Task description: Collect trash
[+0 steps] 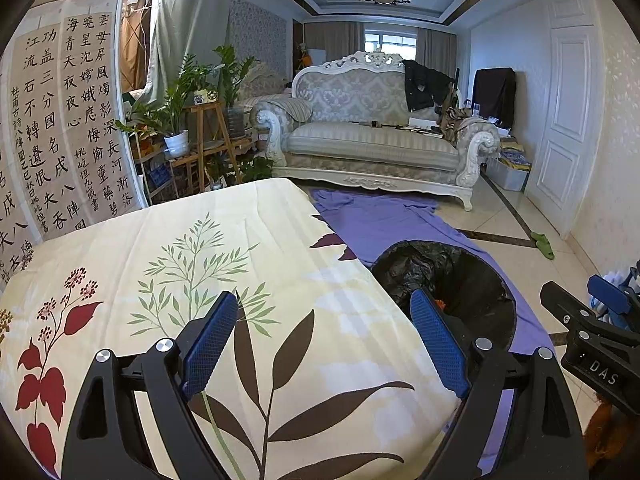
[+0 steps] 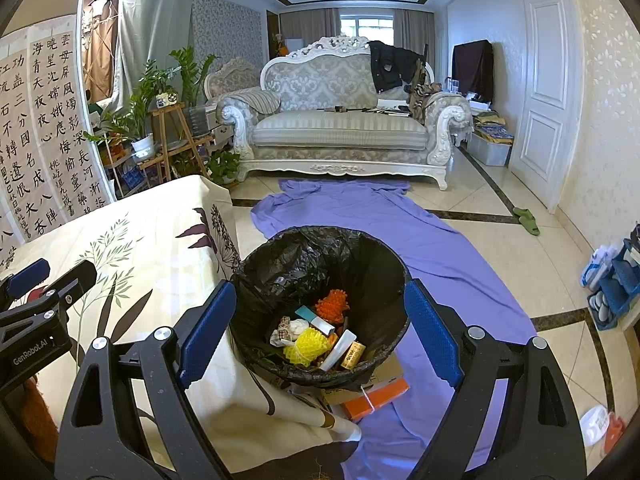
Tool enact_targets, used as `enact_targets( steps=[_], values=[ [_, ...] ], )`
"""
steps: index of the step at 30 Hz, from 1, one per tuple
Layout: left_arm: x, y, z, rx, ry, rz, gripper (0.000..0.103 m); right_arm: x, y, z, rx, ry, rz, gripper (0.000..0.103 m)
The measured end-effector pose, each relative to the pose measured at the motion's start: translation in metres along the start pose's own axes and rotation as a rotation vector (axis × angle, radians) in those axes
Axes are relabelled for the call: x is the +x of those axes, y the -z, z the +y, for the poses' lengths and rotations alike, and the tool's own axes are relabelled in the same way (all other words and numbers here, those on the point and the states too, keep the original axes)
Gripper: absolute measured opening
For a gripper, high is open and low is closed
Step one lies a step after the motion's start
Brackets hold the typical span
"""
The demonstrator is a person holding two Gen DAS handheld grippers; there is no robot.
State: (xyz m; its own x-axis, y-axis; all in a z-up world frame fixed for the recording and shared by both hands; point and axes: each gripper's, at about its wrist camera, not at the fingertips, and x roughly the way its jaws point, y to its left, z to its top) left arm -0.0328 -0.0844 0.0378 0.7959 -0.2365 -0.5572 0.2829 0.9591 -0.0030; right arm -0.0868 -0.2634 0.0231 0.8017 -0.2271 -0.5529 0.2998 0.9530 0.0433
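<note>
i see a white sofa (image 2: 340,120) at the far end of the room, a plant stand (image 2: 168,128) off to the left, calligraphy sheets (image 1: 60,128) on the left wall and a white door (image 2: 540,92) on the right. a purple sheet (image 2: 400,220) lies on the tiled floor from the sofa toward me. the desk (image 1: 180,260), under a floral cloth, fills my left side, and its corner stands just beside the trash bin (image 2: 320,280), which sits on the purple sheet.

from the left wrist view the bin (image 1: 452,276) is half hidden behind one blue pad, so i can only make out the black liner and a speck of orange. under the bin an orange box (image 2: 376,396) is partly covered, and i cannot tell what it is. things at the right edge are cut off and blurred.

inside the bin i see an orange foam net (image 2: 334,306), a yellow foam net (image 2: 306,346), a white tube (image 2: 338,350), a small gold carton (image 2: 352,356), a crumpled wrapper (image 2: 288,330) and a teal-and-white pack (image 2: 314,318), all low in the liner.

my left gripper (image 1: 326,344) hangs over the desk cloth with its jaws spread wide and nothing between them. my right gripper (image 2: 318,332) is above the bin, its jaws wide apart and holding nothing.
</note>
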Motion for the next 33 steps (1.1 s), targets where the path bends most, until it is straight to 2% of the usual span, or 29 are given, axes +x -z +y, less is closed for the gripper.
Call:
enact_targets(
  steps=[33],
  values=[
    [0.0019,0.0042,-0.0033,-0.012,0.010,0.011,0.085,-0.0004,-0.0011,0.0001,0.000,0.000,0.001,0.084]
  ],
)
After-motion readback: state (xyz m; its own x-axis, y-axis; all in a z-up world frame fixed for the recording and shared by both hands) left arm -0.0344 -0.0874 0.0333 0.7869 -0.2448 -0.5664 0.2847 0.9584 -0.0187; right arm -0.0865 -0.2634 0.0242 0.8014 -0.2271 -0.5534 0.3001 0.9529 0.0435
